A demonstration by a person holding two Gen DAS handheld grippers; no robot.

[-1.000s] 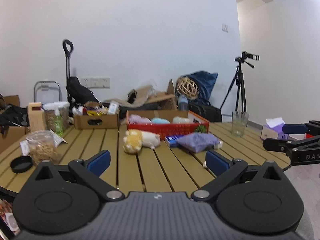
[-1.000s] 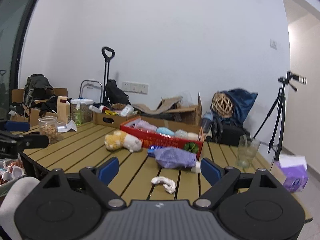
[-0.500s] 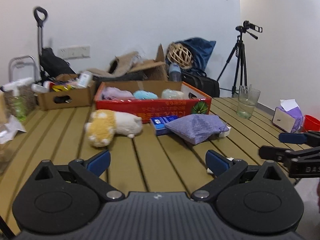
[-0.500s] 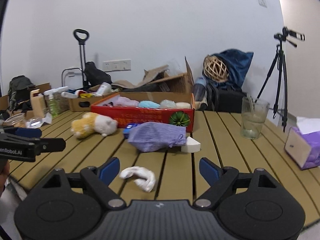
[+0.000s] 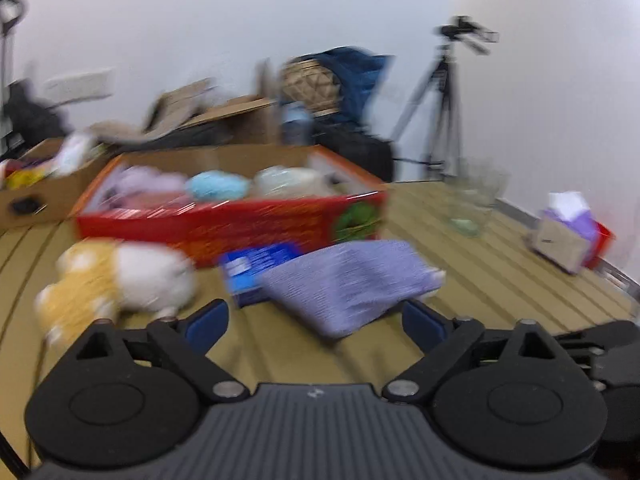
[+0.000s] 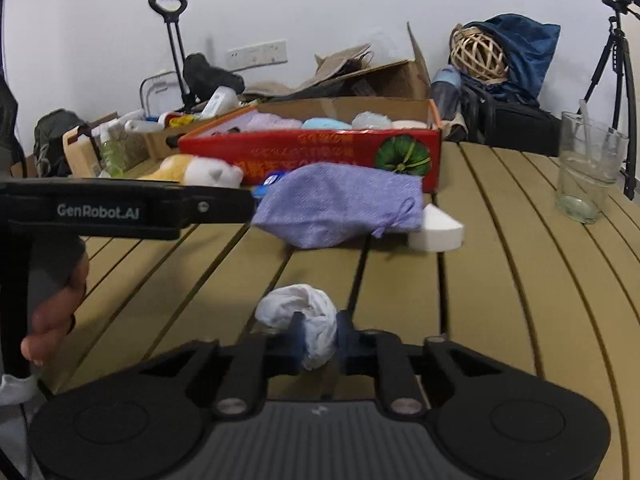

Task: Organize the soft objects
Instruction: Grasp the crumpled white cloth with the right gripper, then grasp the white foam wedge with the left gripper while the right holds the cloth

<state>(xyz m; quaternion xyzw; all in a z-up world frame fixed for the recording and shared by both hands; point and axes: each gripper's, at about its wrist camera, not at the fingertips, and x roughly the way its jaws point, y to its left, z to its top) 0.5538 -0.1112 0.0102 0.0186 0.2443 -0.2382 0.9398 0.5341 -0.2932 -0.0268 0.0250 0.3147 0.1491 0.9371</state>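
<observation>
Both wrist cameras look low across the slatted table (image 6: 500, 280) toward the far wall; both share the red box (image 5: 256, 228).

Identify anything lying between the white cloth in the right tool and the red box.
The purple pouch lies directly between the white cloth, pinched in the right tool, and the red box; a white wedge sits beside the pouch.
</observation>
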